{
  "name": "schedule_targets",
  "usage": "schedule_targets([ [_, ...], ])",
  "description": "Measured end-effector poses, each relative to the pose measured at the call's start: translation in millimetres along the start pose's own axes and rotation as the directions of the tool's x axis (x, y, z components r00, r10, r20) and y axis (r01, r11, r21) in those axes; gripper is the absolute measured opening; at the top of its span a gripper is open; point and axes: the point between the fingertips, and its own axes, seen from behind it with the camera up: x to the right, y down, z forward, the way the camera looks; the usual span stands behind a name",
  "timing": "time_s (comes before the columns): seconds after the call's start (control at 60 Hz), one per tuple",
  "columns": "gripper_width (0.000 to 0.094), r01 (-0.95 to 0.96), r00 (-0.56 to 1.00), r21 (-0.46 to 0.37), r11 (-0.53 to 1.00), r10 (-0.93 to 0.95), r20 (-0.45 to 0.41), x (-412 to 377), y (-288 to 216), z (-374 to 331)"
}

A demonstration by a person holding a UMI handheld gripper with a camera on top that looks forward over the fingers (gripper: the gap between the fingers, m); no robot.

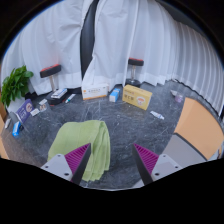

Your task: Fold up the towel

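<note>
One green towel (84, 145) (rumpled, loosely folded) lies ahead of the gripper (112, 160), jaws wide, empty.

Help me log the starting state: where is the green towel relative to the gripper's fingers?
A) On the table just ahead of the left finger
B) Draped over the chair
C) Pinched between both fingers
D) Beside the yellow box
A: the green towel lies on the table just ahead of the left finger; the gripper is open and holds nothing.
</note>
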Motion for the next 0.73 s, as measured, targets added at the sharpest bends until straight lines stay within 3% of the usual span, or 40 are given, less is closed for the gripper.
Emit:
schedule_targets([
  [0.3, 0.0845, 0.055, 0.998, 0.113, 0.992, -0.054, -0.008, -52.8, -16.4, -125.8],
  [0.483, 0.0852, 0.058, 0.998, 0.166, 0.984, -0.054, -0.026, -99.3, 11.9, -214.0],
  [0.733, 0.0851, 0.051, 0.998, 0.167, 0.985, -0.044, -0.045, -129.2, 53.6, -298.9],
])
